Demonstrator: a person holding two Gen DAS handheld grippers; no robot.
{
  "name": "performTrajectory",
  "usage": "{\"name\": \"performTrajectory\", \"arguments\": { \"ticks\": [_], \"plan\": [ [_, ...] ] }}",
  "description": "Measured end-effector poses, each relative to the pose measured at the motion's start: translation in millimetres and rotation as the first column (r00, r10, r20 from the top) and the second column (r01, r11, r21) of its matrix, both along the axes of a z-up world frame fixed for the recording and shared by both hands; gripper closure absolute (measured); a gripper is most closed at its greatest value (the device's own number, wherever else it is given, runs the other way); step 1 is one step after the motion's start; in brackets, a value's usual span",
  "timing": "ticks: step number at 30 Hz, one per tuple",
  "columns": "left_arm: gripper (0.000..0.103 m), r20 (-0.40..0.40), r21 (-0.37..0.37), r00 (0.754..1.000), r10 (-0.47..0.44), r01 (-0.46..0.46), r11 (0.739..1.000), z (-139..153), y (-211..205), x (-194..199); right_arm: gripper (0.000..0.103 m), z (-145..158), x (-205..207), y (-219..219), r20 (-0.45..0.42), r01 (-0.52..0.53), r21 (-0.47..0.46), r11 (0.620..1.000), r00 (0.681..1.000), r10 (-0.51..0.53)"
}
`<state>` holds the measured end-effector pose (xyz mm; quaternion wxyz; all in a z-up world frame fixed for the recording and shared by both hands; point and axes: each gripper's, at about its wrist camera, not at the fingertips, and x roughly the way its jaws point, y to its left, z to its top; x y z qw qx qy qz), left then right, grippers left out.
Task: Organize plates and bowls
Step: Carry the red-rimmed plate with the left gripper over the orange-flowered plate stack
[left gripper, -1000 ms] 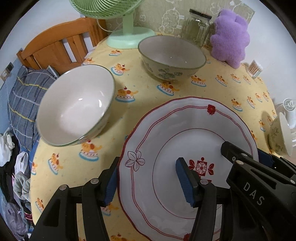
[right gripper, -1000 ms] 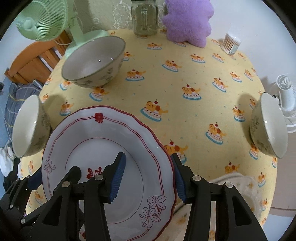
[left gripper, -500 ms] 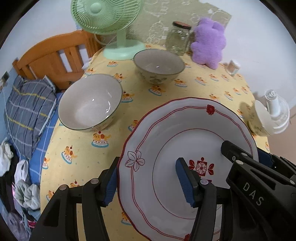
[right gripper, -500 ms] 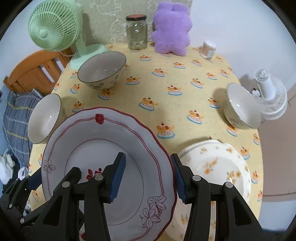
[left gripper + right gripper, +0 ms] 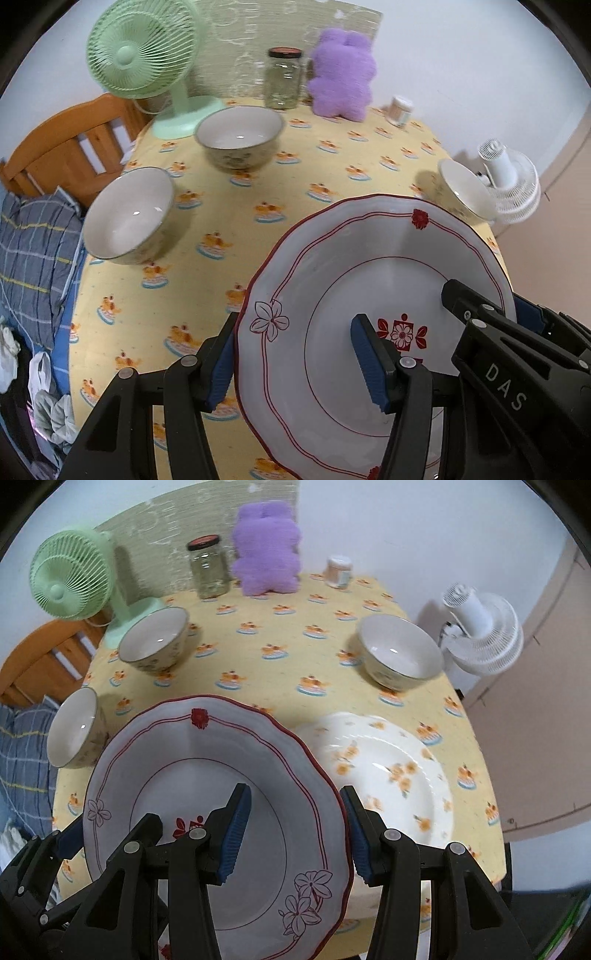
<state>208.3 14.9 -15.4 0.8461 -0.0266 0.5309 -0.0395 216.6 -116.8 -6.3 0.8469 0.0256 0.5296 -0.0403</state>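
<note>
A white plate with a red scalloped rim (image 5: 369,258) (image 5: 192,760) hangs tilted above the yellow tablecloth, held from both sides. My left gripper (image 5: 295,354) is shut on its left rim, one blue pad over the plate and one under it. My right gripper (image 5: 295,823) is shut on the right rim in the same way. A second plate with orange flowers (image 5: 388,775) lies on the table to the right. Three floral bowls stand on the table: near left (image 5: 129,218) (image 5: 74,727), far left (image 5: 240,136) (image 5: 153,638), right (image 5: 461,188) (image 5: 400,650).
Along the back stand a green fan (image 5: 144,55), a glass jar (image 5: 284,77), a purple plush toy (image 5: 343,74) and a small toothpick pot (image 5: 400,109). A white fan (image 5: 484,635) sits off the right edge. A wooden chair (image 5: 70,147) with checked cloth is at the left.
Both grippers have risen and drawn back with the red-rimmed plate, so more of the table shows. The orange-flowered plate has come into the right wrist view.
</note>
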Motion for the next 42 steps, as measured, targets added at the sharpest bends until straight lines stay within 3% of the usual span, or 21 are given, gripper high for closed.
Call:
{"name": "performTrajectory", "arguments": {
  "ticks": [21, 34, 42],
  "plan": [
    [0.043, -0.083, 0.005, 0.994, -0.068, 0.069, 0.998, -33, -121, 16, 0.050, -33, 9, -126, -0.087, 0.056, 0.003, 0.998, 0.995, -0.056],
    [0.042, -0.171, -0.006, 0.983, -0.061, 0.061, 0.998, -67, -141, 28, 0.050, -65, 21, -149, -0.164, 0.075, 0.011, 0.997, 0.984, -0.072],
    [0.041, -0.170, 0.020, 0.982, -0.079, 0.084, 0.996, -75, -149, 33, 0.050, -74, 25, -153, -0.174, 0.077, 0.002, 0.997, 0.982, -0.075]
  ]
}}
